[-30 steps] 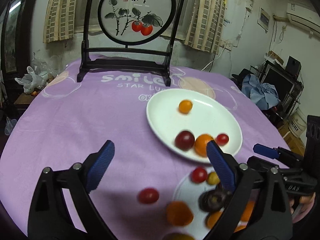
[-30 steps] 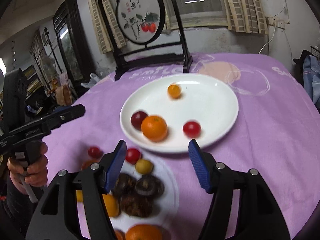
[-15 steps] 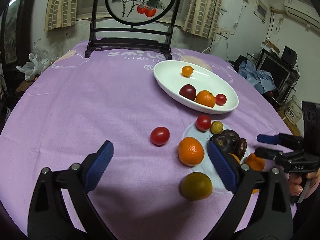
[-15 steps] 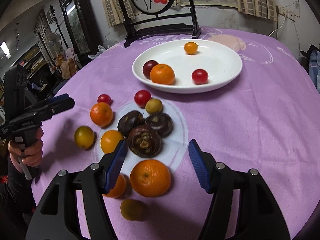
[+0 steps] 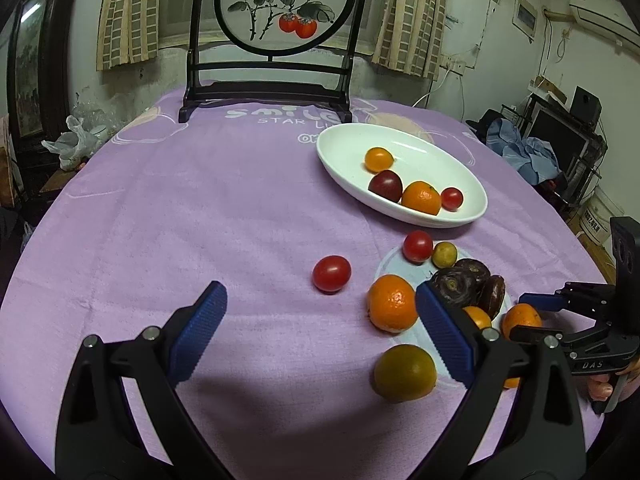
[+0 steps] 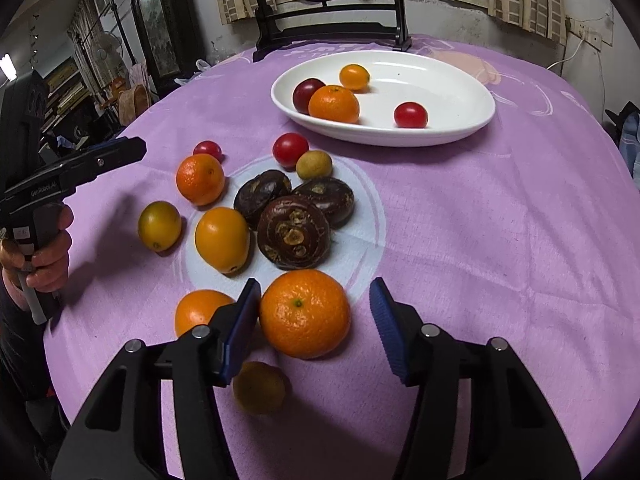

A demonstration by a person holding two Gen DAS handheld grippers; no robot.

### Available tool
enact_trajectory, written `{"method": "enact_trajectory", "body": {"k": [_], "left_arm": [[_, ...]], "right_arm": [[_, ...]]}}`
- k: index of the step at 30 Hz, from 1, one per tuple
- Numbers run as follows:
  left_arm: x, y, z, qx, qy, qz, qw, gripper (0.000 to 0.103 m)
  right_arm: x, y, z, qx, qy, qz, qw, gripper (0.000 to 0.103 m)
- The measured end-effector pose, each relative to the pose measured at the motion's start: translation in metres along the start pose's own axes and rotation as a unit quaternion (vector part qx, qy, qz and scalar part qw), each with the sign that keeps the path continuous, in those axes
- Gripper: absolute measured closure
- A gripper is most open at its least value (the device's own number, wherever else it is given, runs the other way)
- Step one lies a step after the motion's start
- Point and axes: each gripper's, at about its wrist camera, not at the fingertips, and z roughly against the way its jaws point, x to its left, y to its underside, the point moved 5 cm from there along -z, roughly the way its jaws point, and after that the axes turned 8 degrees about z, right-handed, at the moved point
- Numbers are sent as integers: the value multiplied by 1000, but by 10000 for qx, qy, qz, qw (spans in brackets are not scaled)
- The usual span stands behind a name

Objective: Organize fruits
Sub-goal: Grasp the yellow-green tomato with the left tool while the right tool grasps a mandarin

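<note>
A white plate on the purple cloth holds an orange, a dark plum, a small orange fruit and a red tomato. Loose fruit lies nearer: three dark water chestnuts, oranges, tomatoes and yellow-green fruits. My right gripper is open with a large orange between its fingers. My left gripper is open and empty over the cloth, near a red tomato, an orange and a yellow-green fruit.
A black stand with a round painted screen stands at the table's far edge. A pale printed circle on the cloth lies under the loose fruit. Furniture and clutter surround the table.
Both grippers have drawn back and lowered toward the near fruit pile. The right gripper now straddles the large orange. The plate lies farther away in both views.
</note>
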Motion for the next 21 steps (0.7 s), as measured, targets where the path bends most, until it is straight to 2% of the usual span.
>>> {"method": "enact_trajectory", "body": {"k": [7,12,15,17,21], "left_arm": [[-1,1,-1,95,44,-45,9999,6],[-12,15,0,490,506,-445,9965,6],[-28,30,1,676,757,-875,9910,7],[-39,39,-1,758,753,-1177,9873,14],[-49,49,-6,925,804,-1433,9821,23]], "right_arm": [[3,4,1,29,-116,-6,9999,59],[-5,2,10,-212,-409,-391,9982,59],[-10,-1,18,-432,-357,-500,9972,59],[-12,0,19,-419,-358,-566,9969,59],[-13,1,19,-363,-307,-581,9972,59]]}}
